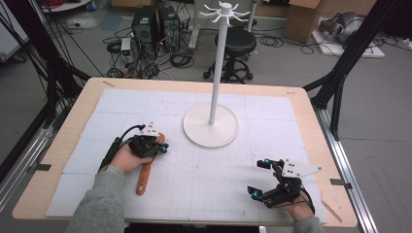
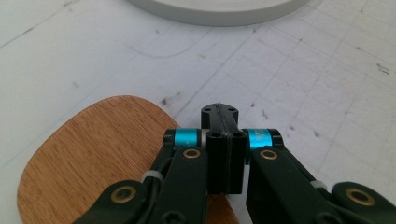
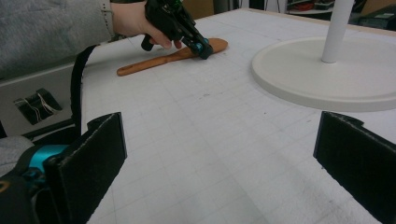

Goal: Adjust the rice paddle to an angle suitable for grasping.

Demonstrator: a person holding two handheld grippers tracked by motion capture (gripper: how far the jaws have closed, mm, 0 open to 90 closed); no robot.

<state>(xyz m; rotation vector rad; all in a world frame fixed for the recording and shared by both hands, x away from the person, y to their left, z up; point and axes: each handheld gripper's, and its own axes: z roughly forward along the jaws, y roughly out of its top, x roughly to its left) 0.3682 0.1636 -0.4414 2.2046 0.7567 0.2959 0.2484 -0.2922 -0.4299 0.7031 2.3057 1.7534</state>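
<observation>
A white rack stand (image 1: 211, 125) stood at the worktop's (image 1: 58, 160) far middle. The wooden spatula (image 1: 145, 172) lay near-left, its blade under the left gripper (image 1: 164, 148), whose jaws were pressed together, empty. The right gripper (image 1: 259, 178), near-right, gaped wide, holding nothing.

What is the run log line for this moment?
left gripper: shut, over flat wooden spatula | right gripper: open, empty | white round-base stand: upright
</observation>
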